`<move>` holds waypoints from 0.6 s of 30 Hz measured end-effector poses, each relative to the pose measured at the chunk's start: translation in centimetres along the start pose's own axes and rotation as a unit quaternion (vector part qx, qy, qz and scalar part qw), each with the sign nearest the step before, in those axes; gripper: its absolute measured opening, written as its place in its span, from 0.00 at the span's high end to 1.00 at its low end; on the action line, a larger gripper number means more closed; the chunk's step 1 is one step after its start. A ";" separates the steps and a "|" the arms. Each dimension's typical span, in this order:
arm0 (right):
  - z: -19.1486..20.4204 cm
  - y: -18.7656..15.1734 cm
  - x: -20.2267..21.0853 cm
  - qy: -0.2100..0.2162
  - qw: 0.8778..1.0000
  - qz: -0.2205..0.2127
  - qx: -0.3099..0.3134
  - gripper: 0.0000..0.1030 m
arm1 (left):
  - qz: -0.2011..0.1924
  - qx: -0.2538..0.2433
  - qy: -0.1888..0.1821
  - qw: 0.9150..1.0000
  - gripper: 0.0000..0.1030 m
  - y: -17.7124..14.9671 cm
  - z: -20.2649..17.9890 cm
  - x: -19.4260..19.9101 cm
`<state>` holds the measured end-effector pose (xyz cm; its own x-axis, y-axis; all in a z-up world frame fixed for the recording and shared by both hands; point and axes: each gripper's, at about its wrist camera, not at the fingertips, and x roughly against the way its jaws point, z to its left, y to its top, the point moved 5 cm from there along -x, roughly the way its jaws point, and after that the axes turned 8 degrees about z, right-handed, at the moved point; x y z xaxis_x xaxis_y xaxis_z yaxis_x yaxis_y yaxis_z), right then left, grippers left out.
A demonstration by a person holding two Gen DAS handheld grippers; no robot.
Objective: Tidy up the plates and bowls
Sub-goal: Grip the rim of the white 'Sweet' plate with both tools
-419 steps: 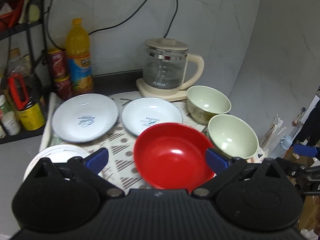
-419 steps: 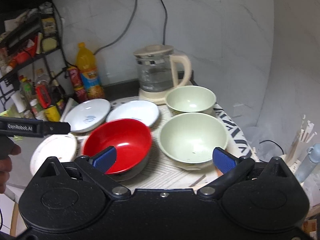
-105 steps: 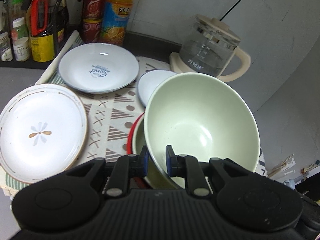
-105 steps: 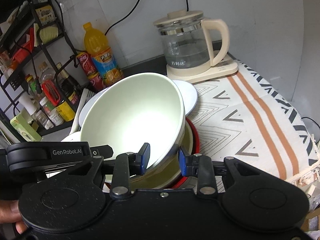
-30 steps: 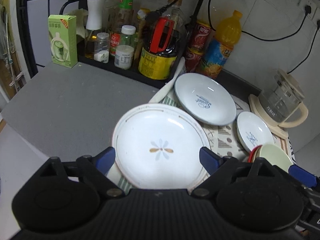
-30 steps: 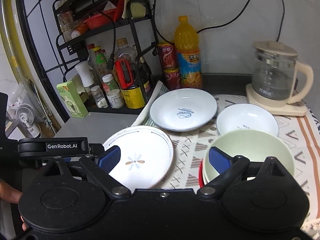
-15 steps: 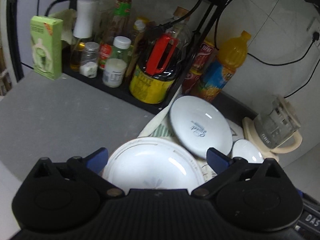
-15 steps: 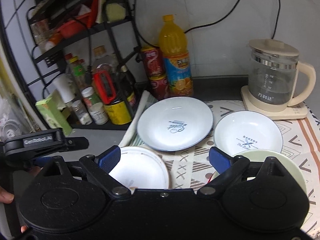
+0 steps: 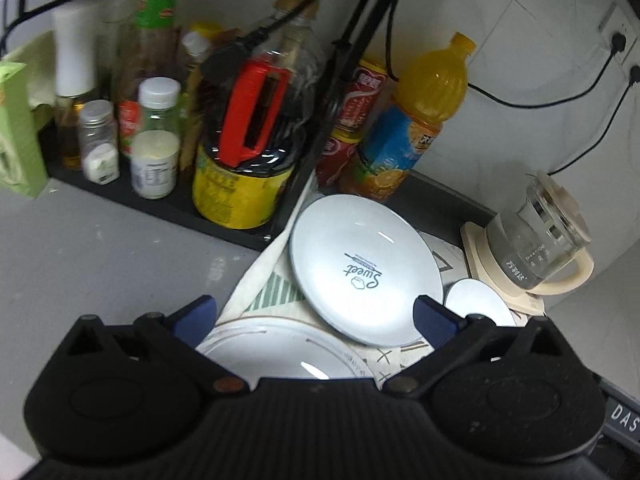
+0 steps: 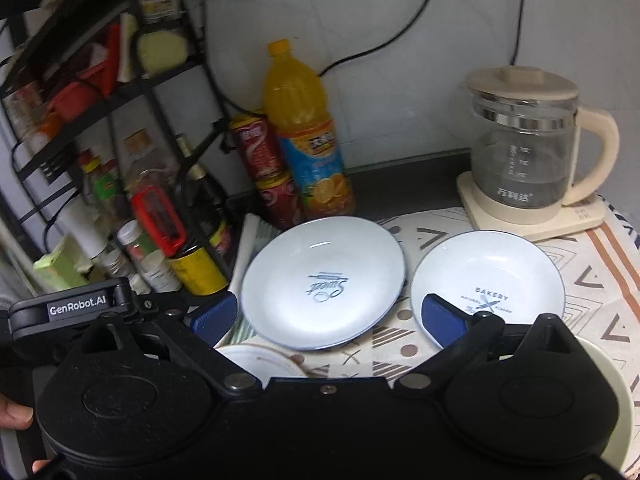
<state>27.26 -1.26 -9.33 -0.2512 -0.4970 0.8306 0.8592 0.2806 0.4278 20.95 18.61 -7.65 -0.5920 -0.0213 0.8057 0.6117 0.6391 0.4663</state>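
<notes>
The grey worktop (image 9: 100, 248) is carrying a patterned cloth (image 10: 600, 280) on which the dishes are lying, with a black wire rack (image 10: 132, 92) of bottles and jars standing at its left. The left gripper (image 9: 316, 316) is hovering with its jaws standing wide apart and nothing between the pads; its blue fingertips (image 9: 196, 312) are framing the near rim of the gold-trimmed plate (image 9: 280, 356), which is lying closest to it. The right gripper (image 10: 332, 312) is likewise hanging open and empty above the dishes, with a person's hand (image 10: 16, 414) showing at the left edge of its view. The "Sweet" plate (image 10: 324, 270) is resting on the cloth just behind the gold-trimmed plate, its rim near the rack's foot. The smaller "Bakery" plate (image 10: 488, 272) is lying just to its right, the two rims nearly touching. A pale green bowl (image 10: 616, 392) is sitting at the near right, mostly hidden by the right gripper. A glass kettle (image 10: 524, 152) is standing on its cream base at the far right, and an orange juice bottle (image 10: 304, 128) is standing beside stacked red cans (image 10: 264, 172) against the wall.
</notes>
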 end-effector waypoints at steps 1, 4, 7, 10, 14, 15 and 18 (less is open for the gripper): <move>-0.1 0.2 -0.3 -0.004 1.000 0.003 -0.003 0.04 | 0.005 -0.001 -0.003 1.000 0.00 0.3 0.0 -0.4; -0.5 0.7 -1.3 0.009 1.000 0.011 -0.022 0.04 | 0.015 -0.009 -0.008 1.000 0.00 1.1 0.1 -1.6; -0.8 1.3 -2.4 0.008 0.999 0.017 -0.043 0.04 | 0.024 -0.007 -0.016 1.000 0.00 1.8 0.2 -2.9; -1.1 1.7 -3.5 -0.003 0.998 0.027 -0.064 0.04 | 0.030 0.001 -0.041 0.999 0.01 2.4 0.3 -4.1; -2.0 2.1 -5.0 -0.002 0.993 0.042 -0.107 0.09 | 0.040 0.014 -0.049 0.998 0.02 2.9 0.3 -5.7; -2.1 2.1 -5.4 0.000 0.993 0.045 -0.111 0.13 | 0.042 0.018 -0.054 0.998 0.04 3.1 0.3 -6.2; -2.5 2.3 -6.8 -0.002 0.989 0.063 -0.134 0.25 | 0.053 0.024 -0.060 0.996 0.11 3.4 0.3 -7.6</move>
<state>32.04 0.73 -14.93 -0.1352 -0.4692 0.8727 0.9711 0.1121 0.2107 27.36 21.17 -12.34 -0.5851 0.1389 0.7990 0.6506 0.6685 0.3602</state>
